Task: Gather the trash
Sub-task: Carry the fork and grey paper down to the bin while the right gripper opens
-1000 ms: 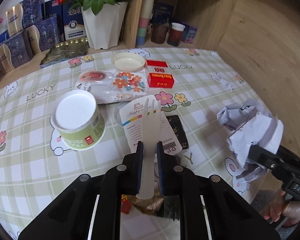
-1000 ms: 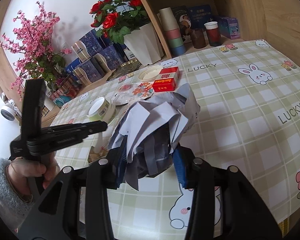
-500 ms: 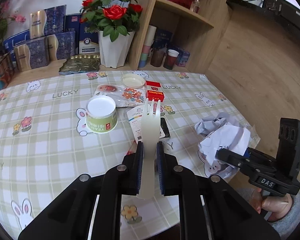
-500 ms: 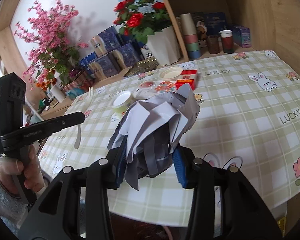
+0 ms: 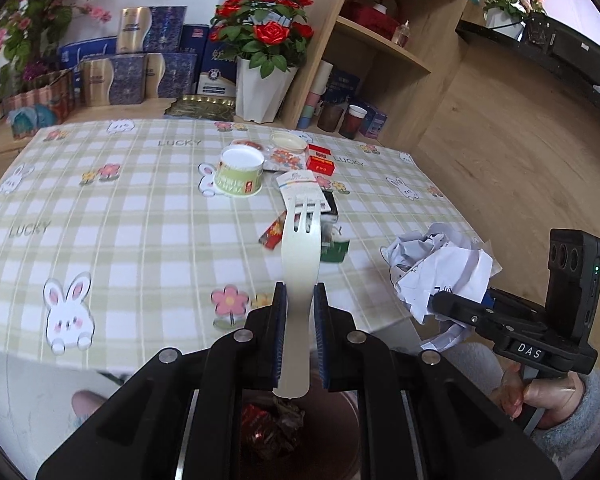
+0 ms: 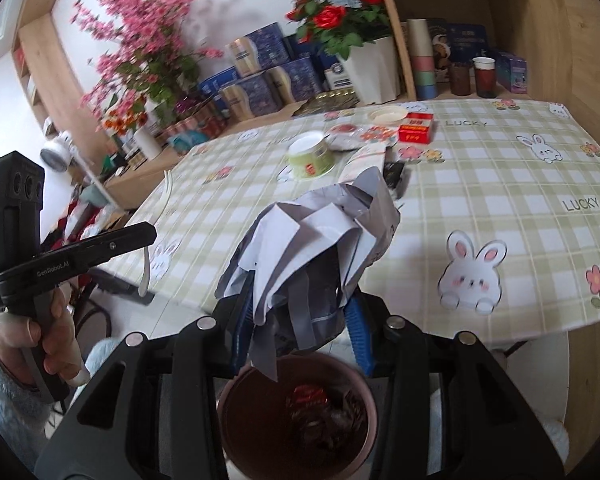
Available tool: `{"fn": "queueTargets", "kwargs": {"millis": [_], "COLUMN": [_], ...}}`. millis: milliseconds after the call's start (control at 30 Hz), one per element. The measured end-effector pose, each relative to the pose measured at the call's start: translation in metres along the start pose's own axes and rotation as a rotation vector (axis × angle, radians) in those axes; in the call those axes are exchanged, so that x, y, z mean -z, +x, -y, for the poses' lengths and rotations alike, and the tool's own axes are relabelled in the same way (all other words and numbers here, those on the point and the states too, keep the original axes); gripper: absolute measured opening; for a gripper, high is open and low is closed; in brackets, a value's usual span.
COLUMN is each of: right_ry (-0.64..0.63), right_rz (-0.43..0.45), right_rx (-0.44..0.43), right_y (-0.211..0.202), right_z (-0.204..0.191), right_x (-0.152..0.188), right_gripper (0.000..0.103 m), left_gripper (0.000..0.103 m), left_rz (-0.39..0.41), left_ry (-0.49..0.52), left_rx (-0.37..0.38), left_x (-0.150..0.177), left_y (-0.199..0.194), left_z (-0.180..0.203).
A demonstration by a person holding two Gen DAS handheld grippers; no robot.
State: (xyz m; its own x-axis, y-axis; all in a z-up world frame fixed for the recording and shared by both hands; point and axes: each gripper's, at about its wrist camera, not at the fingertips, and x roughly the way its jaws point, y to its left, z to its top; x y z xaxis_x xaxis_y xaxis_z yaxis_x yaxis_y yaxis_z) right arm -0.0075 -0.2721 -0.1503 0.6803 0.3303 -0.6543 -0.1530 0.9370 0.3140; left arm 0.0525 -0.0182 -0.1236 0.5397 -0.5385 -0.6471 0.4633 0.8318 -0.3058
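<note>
My left gripper (image 5: 300,296) is shut on a white plastic fork (image 5: 301,240), tines forward, held off the near table edge. My right gripper (image 6: 300,312) is shut on a wad of crumpled white paper (image 6: 316,240), which also shows in the left wrist view (image 5: 440,268). A brown trash bin (image 6: 296,420) with wrappers inside sits right below both grippers; it also shows in the left wrist view (image 5: 340,440). On the table lie a green cup (image 5: 239,172), a red box (image 5: 321,159), a white lid (image 5: 287,141) and several wrappers (image 5: 300,200).
The table with a green checked cloth (image 5: 120,220) lies ahead. Behind it stand a white pot of red roses (image 5: 260,92), blue gift boxes (image 5: 132,68) and a wooden shelf (image 5: 380,40) with cups. The left gripper's handle (image 6: 60,256) is at the left.
Both grippers pulled back from the table with fork and paper still held. They now hang past the near edge, above the brown bin.
</note>
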Motion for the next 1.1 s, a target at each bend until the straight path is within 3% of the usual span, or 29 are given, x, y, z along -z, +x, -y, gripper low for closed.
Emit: {"fn": "queueTargets", "kwargs": {"millis": [233,400,700,833,1100], "right_ry": [-0.091,-0.063,-0.018,0.0,0.002], "right_rz": [-0.186,-0.351,-0.615,-0.644,-0.591], "right_rx": [-0.052,-0.069,-0.029,-0.014,0.026], "right_y": [0.021,0.063,0.142,0.153,0.15], "right_z": [-0.022,-0.021,-0.012,-0.009,-0.004], "right_x": [0.051,0.078,0.116,0.122,0.114], "right_gripper": [0.043,0.043,0.043,0.043,0.068], "left_gripper": [0.014,0.014,0.014,0.014,0.014], "left_rz": [-0.018,-0.009,-0.05,-0.07,-0.09], "left_ry": [-0.01,-0.027,-0.102,-0.113,-0.126], "left_rx": [-0.027,-0.04,0.009,0.027,0.037], "left_x": [0.044,0.059,0.072,0.076,0.082], "left_y": [-0.02,-0.018,-0.002,0.004,0.014], "left_z": [-0.006,-0.009,-0.02,-0.024,-0.026]}}
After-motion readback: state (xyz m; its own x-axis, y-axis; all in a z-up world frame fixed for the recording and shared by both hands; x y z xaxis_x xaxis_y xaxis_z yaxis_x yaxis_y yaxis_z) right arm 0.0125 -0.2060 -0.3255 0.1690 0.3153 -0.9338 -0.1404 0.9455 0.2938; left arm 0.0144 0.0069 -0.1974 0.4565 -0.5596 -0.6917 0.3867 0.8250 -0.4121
